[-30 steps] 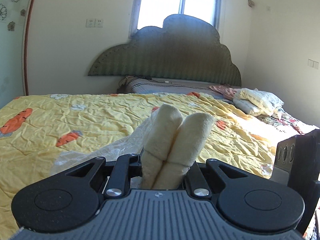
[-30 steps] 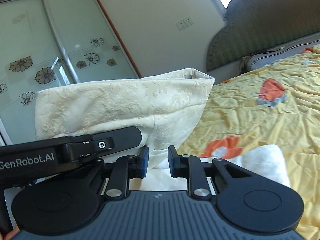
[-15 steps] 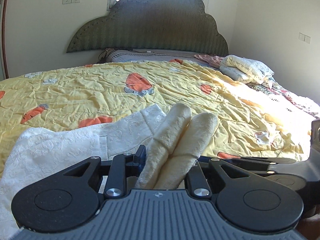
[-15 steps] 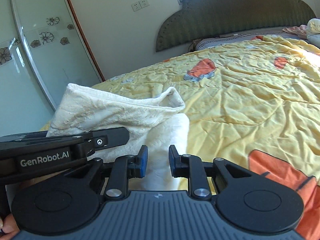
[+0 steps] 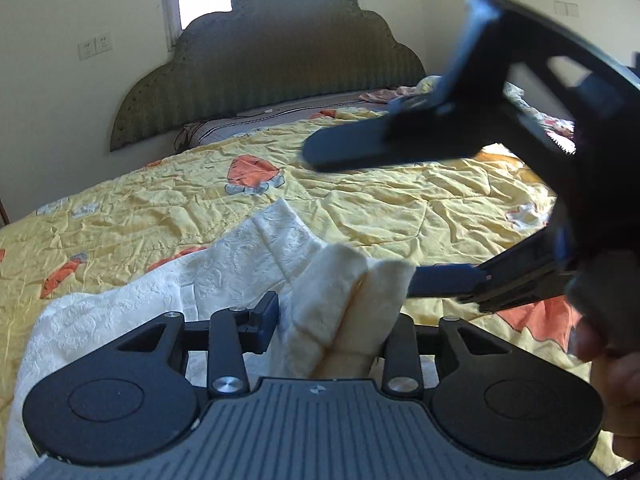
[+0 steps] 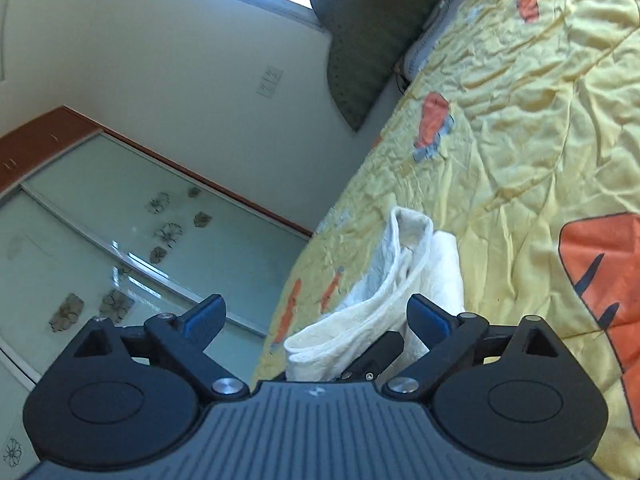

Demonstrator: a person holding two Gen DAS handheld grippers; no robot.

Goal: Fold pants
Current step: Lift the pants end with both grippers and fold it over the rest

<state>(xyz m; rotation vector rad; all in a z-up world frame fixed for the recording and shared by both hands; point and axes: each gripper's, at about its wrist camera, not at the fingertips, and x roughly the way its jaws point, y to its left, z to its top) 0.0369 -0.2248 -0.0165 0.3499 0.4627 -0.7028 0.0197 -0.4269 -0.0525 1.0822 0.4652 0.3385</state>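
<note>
Left gripper (image 5: 334, 320): fingers clamped on a doubled cream fold of the pants (image 5: 224, 272), which stands up between them. The rest of the pants spreads onto the yellow quilt (image 5: 400, 208), on the near edge of the bed. Right gripper (image 6: 316, 320): fingers wide apart, holding nothing; the pants lie bunched just beyond them on the quilt. Headboard (image 5: 272, 60) far behind the pants; glass wardrobe doors (image 6: 120, 240) stand off the bed's side.
</note>
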